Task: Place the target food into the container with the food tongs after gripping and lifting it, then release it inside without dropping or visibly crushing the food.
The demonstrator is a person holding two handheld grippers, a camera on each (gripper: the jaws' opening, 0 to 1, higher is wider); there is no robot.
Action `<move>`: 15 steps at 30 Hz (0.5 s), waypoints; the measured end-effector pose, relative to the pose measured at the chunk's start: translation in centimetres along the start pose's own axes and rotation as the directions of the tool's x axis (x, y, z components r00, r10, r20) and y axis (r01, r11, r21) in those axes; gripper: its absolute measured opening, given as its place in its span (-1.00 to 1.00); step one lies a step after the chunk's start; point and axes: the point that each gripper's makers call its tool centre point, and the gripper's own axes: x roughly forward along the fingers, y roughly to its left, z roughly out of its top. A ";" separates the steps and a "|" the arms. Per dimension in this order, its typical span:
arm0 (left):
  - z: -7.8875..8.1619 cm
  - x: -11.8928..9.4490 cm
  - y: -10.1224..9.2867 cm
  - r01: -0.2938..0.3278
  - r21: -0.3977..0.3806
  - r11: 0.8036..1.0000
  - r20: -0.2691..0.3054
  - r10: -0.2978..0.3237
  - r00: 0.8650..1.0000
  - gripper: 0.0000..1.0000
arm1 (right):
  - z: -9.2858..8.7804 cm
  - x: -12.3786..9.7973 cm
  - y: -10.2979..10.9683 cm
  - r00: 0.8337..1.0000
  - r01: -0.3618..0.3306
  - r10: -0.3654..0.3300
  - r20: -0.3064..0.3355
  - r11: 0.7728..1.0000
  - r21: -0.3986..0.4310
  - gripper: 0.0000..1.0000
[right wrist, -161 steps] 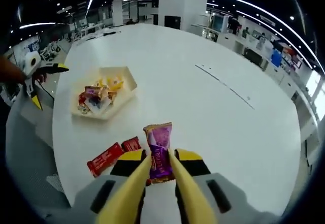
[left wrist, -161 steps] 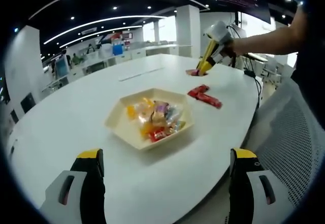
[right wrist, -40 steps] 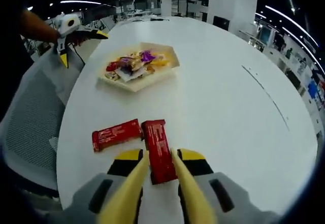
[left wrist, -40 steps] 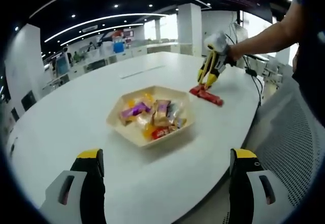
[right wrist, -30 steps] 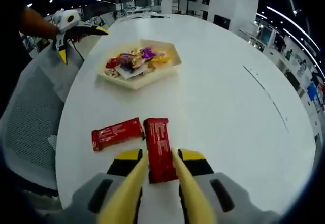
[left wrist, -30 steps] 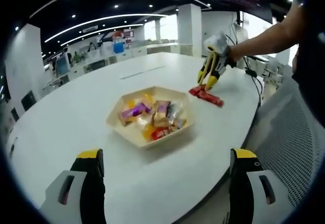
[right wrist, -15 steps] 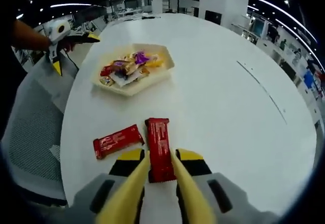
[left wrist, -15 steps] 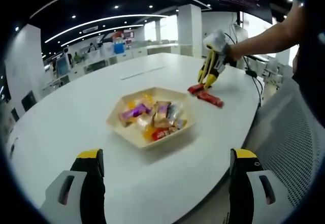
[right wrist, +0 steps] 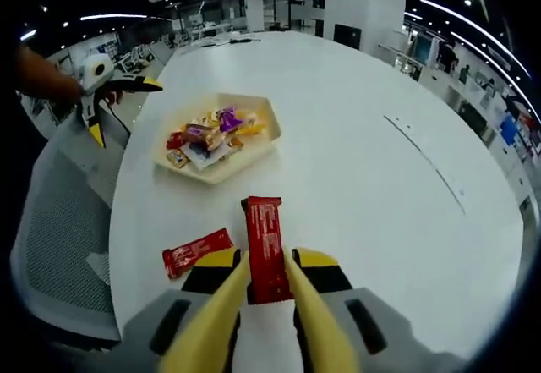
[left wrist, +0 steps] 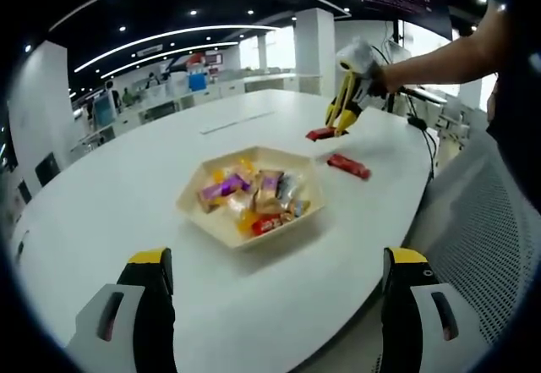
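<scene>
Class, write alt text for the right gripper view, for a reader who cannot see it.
The right gripper holds a red snack bar between its yellow fingers above a white table. A second red bar lies on the table to its left, and beyond sits a cream hexagonal tray of wrapped snacks, with the left gripper at the table's far edge.

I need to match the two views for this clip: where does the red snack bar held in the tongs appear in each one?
Left gripper view: red snack bar upper right of centre, clamped in the far right tongs, above the table.
Right gripper view: bar at bottom centre, between the yellow jaws.
Shared landmark: the hexagonal tray of wrapped snacks.
</scene>
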 end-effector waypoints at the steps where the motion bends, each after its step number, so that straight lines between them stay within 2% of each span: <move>1: 0.0 0.0 0.0 0.001 0.002 1.000 0.001 -0.001 1.000 0.99 | 0.1 -0.1 -0.1 1.000 0.002 -0.002 0.001 1.000 -0.003 -0.54; 15: 0.1 0.0 0.2 -0.007 0.002 1.000 0.008 0.007 1.000 0.99 | 3.8 -0.3 0.5 0.999 0.004 -0.003 0.037 1.000 -0.031 -0.54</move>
